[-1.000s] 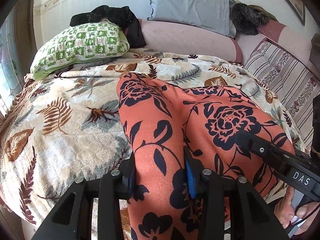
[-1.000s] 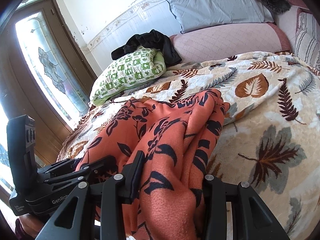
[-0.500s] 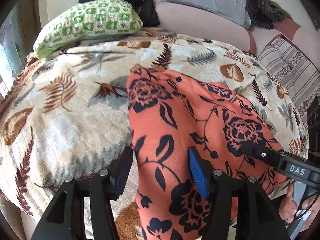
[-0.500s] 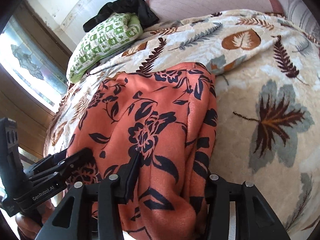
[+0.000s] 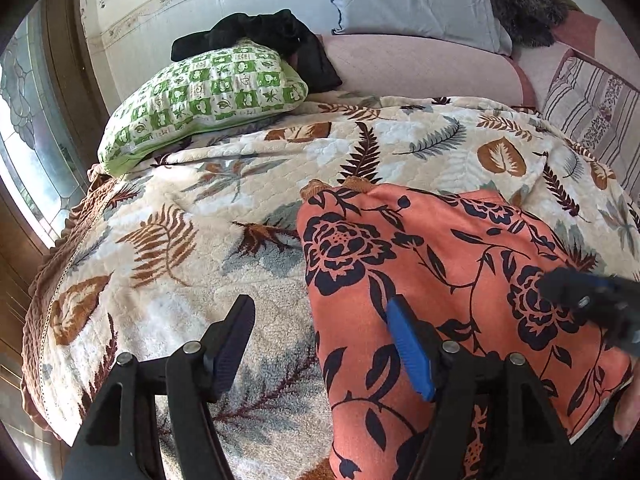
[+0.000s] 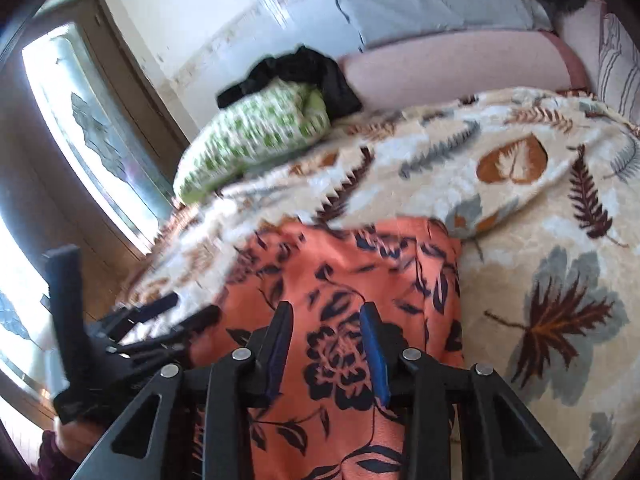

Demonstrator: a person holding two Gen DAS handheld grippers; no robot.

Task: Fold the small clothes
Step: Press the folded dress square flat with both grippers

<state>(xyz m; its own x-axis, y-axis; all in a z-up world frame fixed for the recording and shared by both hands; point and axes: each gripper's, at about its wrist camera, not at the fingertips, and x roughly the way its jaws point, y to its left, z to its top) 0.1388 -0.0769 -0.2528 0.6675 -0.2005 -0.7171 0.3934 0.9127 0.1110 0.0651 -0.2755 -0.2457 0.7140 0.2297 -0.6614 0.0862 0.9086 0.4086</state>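
- No writing reads clearly.
- Garment (image 5: 440, 280): orange with black flowers, lying flat on the leaf-print blanket (image 5: 180, 240) on the bed.
- Left claw (image 5: 320, 324) spread wide, gripping nothing.
- Right claw (image 6: 326, 316) parted above the garment.

Left claw (image 5: 320, 340) gapes wide; right claw (image 6: 326, 336) stands narrower, parted.
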